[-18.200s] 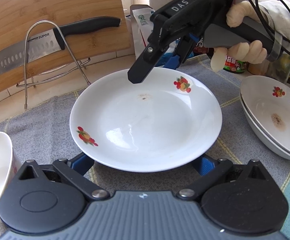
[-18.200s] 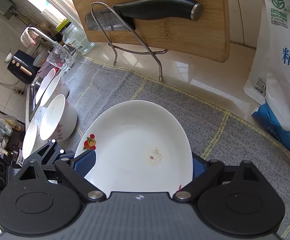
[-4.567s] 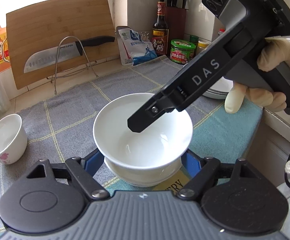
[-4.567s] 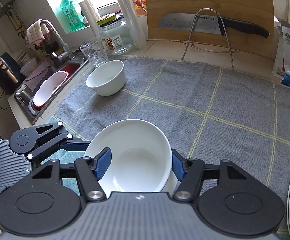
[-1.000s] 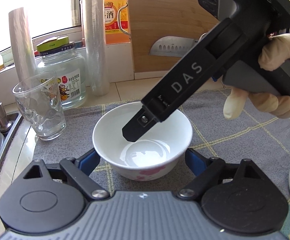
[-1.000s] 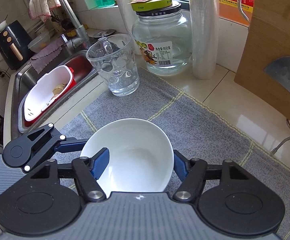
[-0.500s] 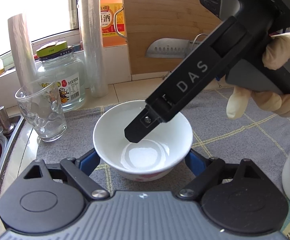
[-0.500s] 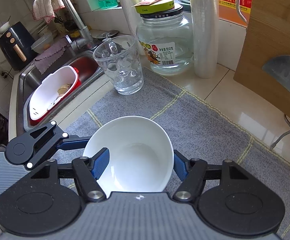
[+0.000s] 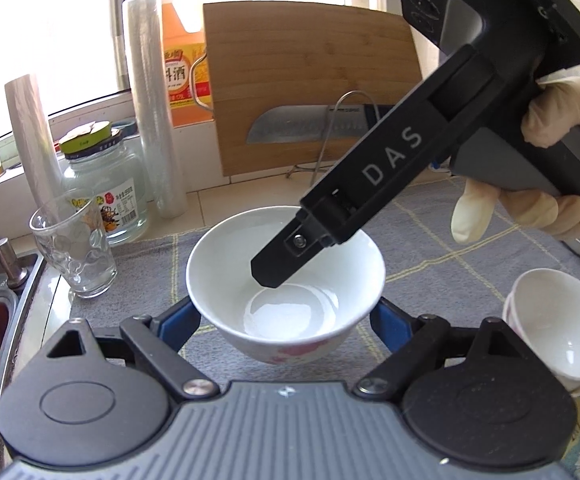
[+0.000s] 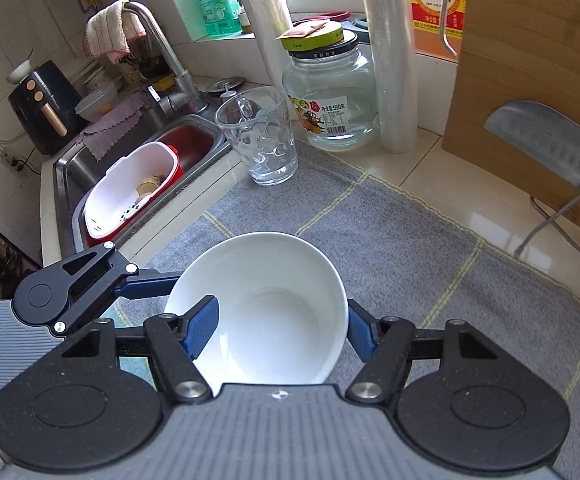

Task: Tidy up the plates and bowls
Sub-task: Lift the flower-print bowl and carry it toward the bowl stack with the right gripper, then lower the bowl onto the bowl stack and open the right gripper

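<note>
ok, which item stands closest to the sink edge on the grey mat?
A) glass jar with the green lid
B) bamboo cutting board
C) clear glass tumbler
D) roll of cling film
C. The clear glass tumbler stands at the mat's corner right beside the sink; the jar, roll and board stand further along the counter.

Two wrist fisheyes, close and downward over one shared white bowl [image 9: 286, 300], crossing views.

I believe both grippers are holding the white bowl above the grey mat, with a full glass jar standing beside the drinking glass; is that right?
Not quite: the glass jar looks empty, as the right wrist view shows. The rest holds: left gripper and right gripper hold the white bowl above the grey mat, beside the drinking glass.
</note>
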A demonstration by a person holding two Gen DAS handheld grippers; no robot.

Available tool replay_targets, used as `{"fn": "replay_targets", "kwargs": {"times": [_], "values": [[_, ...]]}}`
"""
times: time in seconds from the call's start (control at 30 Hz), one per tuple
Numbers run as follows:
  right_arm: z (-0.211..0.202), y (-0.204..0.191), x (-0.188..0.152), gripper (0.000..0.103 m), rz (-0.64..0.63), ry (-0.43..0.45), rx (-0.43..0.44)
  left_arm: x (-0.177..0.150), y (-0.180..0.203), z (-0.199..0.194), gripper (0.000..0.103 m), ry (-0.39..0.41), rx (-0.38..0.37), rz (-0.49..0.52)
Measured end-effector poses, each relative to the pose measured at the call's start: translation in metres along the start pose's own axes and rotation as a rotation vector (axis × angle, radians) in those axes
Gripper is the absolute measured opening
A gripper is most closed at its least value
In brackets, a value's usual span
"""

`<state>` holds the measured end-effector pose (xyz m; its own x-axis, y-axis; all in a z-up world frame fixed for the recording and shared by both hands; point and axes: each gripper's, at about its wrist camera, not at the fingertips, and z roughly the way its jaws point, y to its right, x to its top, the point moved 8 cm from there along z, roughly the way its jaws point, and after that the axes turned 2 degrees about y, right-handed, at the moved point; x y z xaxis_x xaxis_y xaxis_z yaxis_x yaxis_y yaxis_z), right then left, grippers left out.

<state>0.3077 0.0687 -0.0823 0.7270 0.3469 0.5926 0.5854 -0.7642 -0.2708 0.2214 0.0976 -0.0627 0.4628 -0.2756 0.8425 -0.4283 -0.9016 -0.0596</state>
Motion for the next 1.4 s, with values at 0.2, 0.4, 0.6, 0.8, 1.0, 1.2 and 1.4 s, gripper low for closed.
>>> {"fn": "replay_targets", "kwargs": {"times": [0.2, 0.4, 0.6, 0.8, 1.0, 1.2, 1.4], "values": [[-0.024, -0.001, -0.014, 0.073, 0.017, 0.021, -0.015, 0.003, 0.019, -0.012, 0.091, 0.012, -0.030, 0.021], [-0.046, -0.002, -0.028, 0.073, 0.033, 0.044, -0.032, 0.005, 0.037, -0.024, 0.091, 0.023, -0.062, 0.035], [-0.068, 0.001, -0.046, 0.073, 0.056, 0.062, -0.051, 0.005, 0.058, -0.035, 0.091, 0.024, -0.094, 0.064], [-0.095, 0.003, -0.069, 0.073, 0.075, 0.084, -0.069, 0.006, 0.082, -0.047, 0.091, 0.033, -0.131, 0.098], [-0.119, 0.005, -0.089, 0.073, 0.092, 0.106, -0.098, 0.007, 0.105, -0.053, 0.091, 0.034, -0.173, 0.113], [-0.136, 0.008, -0.111, 0.073, 0.115, 0.104, -0.128, 0.003, 0.127, -0.055, 0.091, 0.019, -0.225, 0.143], [-0.143, 0.013, -0.131, 0.073, 0.149, 0.087, -0.141, -0.003, 0.144, -0.055, 0.091, -0.004, -0.271, 0.163]]}}
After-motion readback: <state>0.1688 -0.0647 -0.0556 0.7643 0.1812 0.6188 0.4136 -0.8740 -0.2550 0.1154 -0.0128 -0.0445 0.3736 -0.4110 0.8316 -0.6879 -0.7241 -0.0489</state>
